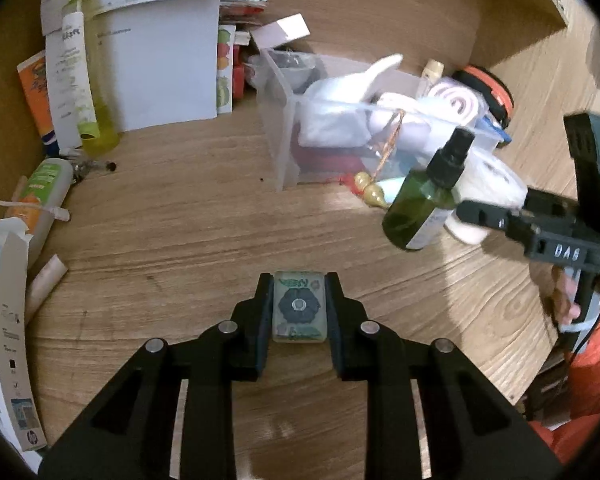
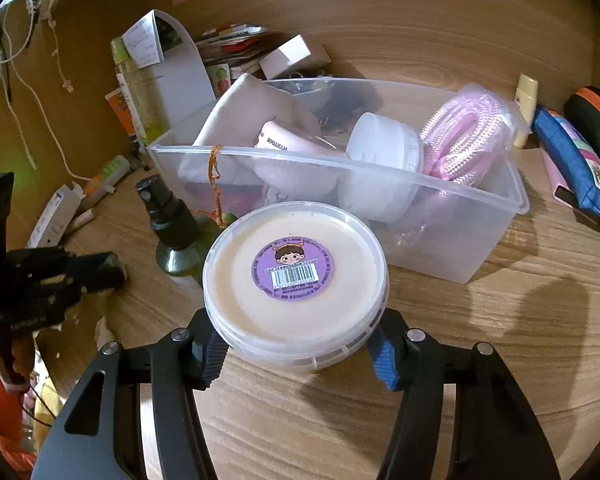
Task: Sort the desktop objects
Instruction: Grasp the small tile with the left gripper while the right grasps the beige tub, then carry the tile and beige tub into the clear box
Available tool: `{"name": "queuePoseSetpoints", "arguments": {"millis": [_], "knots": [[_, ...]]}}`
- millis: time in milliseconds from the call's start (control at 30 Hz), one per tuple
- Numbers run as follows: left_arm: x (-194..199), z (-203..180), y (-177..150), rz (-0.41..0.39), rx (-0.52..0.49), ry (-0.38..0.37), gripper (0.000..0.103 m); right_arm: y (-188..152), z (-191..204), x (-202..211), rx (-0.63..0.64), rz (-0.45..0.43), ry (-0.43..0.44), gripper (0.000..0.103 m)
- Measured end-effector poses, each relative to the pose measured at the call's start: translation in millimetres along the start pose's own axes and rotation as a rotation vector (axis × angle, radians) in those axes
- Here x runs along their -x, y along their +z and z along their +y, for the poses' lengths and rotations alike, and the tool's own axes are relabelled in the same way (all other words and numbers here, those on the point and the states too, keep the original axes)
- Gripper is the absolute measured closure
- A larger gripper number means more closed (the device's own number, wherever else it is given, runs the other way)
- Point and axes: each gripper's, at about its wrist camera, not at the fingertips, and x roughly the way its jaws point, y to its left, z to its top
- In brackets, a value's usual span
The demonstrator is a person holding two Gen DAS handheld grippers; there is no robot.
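Left gripper point(image 1: 299, 307) pinches small case point(image 1: 299, 306), long axis along fingers; right gripper point(image 2: 300, 354) clasps tub point(image 2: 296, 276), bin point(image 2: 452, 240) just beyond, nearer it.

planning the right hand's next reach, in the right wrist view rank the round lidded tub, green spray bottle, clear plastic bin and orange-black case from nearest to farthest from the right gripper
1. round lidded tub: between the fingers of the right gripper.
2. green spray bottle: just left of the tub, standing on the desk.
3. clear plastic bin: behind the tub, centre to right.
4. orange-black case: far right edge, beyond the bin.
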Motion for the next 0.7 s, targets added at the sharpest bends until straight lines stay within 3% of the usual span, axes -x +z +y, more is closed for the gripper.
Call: {"name": "queuePoseSetpoints", "arguments": {"millis": [367, 700], "knots": [[27, -2, 25, -0.110, -0.020, -0.002, 0.079, -9, -6, 37, -0.009, -0.052, 0.014, 0.048], [35, -3, 61, -0.176, -0.041, -0.008, 0.079, 14, -20, 75, -0.012, -0.142, -0.009, 0.048]]}}
